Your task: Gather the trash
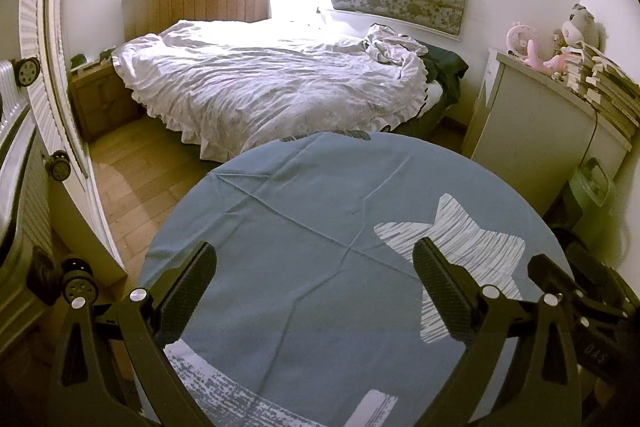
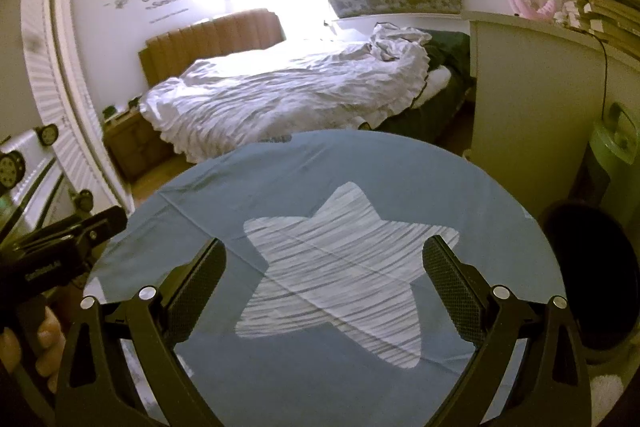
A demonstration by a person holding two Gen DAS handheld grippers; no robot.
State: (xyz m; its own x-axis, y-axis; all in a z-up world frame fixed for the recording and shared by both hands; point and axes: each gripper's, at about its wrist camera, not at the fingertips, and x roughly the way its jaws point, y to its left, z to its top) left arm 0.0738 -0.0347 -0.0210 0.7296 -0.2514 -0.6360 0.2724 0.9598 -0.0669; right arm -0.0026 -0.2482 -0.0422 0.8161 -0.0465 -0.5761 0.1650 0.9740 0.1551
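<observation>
Trash: none identifiable on the round surface (image 1: 304,211) or between either claw's fingers. Left claw (image 1: 316,291) spread wide and empty, over the blue cloth beside the star print (image 1: 452,239). Right claw (image 2: 324,287) likewise wide apart, empty, directly above the star. Bed (image 1: 260,83) beyond.

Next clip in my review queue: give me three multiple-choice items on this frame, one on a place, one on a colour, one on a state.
1. Where does the stack of books sit?
A on the bed
B on the white cabinet
C on the floor

2. What colour is the tablecloth around its star?
A red
B blue-grey
C yellow

3. How do the jaws of the left gripper and right gripper stand?
A both spread, empty
B both closed
C one holding trash

Answers: B, books top the cabinet; B, cloth is blue-grey; A, bare cloth shows between the jaws.
</observation>
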